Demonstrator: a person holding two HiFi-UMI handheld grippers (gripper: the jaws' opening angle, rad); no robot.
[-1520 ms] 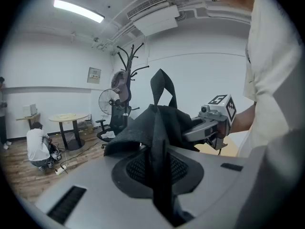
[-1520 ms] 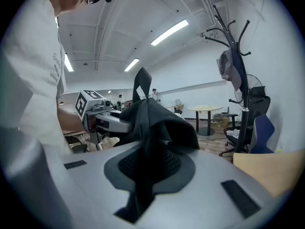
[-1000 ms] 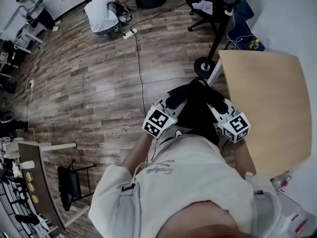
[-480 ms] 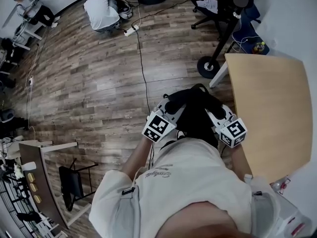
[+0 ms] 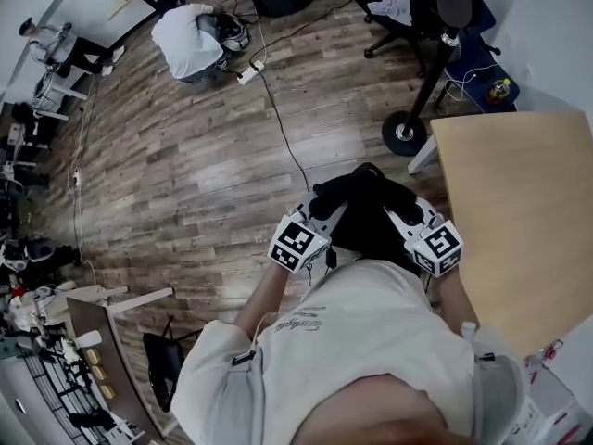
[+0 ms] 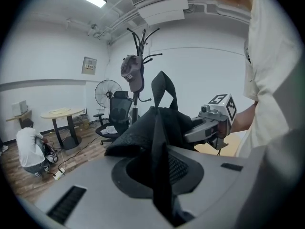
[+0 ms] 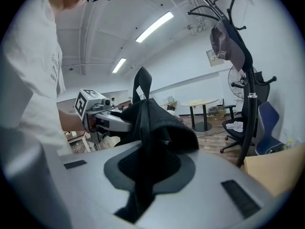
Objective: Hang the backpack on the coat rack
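Observation:
The black backpack (image 5: 363, 213) hangs in the air in front of the person, held between both grippers. My left gripper (image 5: 326, 209) is shut on a black strap of the backpack (image 6: 153, 128), which runs between its jaws. My right gripper (image 5: 404, 211) is shut on the backpack's fabric (image 7: 151, 123) on the other side. The black coat rack (image 5: 432, 63) stands ahead to the right on a round base (image 5: 405, 133). A grey cap (image 6: 133, 73) hangs on one of its hooks (image 7: 224, 13). The backpack is well short of the rack and below its hooks.
A wooden table (image 5: 519, 211) is close on the right, beside the rack's base. Behind the rack stand an office chair (image 5: 403, 17) and a fan (image 6: 107, 90). A cable (image 5: 278, 128) crosses the wood floor. A person in white (image 5: 190, 35) crouches far back.
Both grippers have travelled across the room with the backpack still held between them. In the head view the rack's base and the table have slid to the right.

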